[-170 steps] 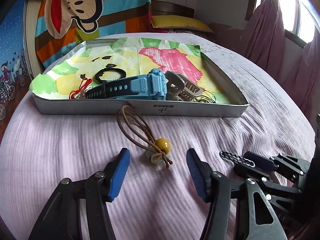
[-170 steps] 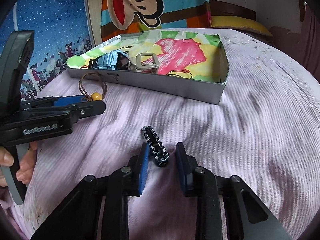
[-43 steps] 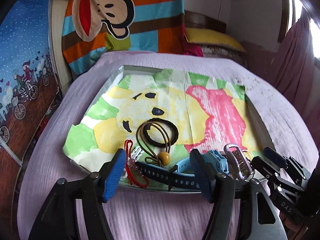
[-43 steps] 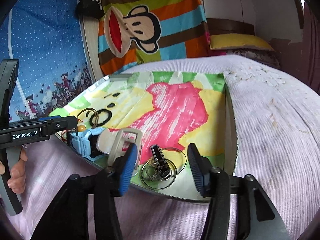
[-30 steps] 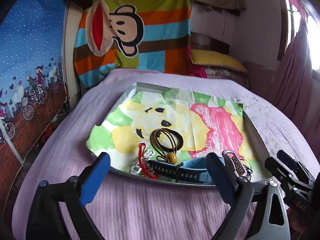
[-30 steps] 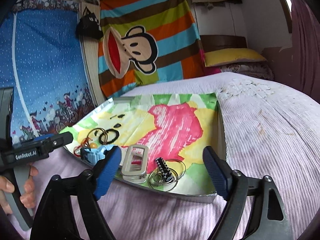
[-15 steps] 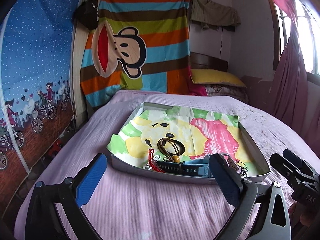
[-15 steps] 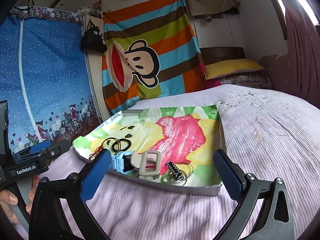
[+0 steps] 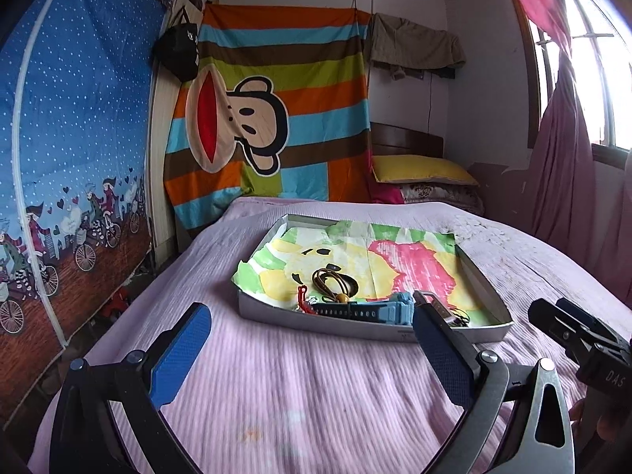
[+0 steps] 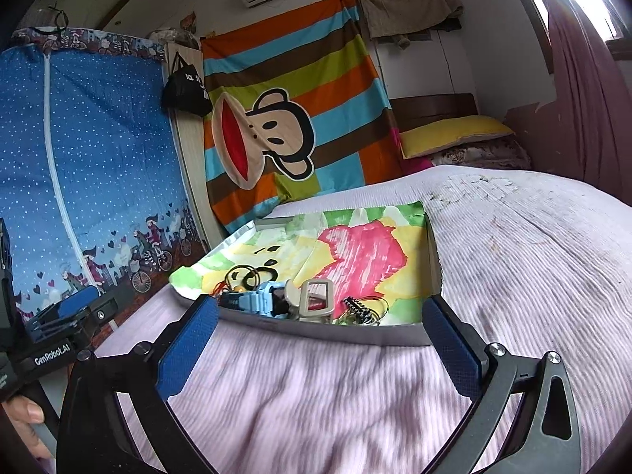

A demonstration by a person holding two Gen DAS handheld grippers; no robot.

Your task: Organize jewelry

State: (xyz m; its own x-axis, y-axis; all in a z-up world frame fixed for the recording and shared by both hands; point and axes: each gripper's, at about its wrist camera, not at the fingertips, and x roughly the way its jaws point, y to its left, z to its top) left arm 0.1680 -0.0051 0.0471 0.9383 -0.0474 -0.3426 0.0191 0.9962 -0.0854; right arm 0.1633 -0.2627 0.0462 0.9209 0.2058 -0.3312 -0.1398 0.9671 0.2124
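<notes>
Monkey-print striped blanket [image 9: 272, 126] (hung up), yellow pillow [image 9: 418, 170], pink curtain [image 9: 565, 150]

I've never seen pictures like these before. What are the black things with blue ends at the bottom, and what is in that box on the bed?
Those black things are two grabbing tools, each held by a person's hand. Each tool has two fingers with blue pads, and a little camera that looks forward between them. One picture comes from the left gripper, the other from the right gripper, so you see the same bed from two spots. In each picture the other tool peeks in at the side.

On the purple bedspread sits a flat tray lined with a colourful cartoon paper. Inside lie a blue watch, a brown cord with a yellow bead, something small and red, a silver buckle and some thin wire rings.

Both tools have their fingers spread wide and hold nothing.
</notes>
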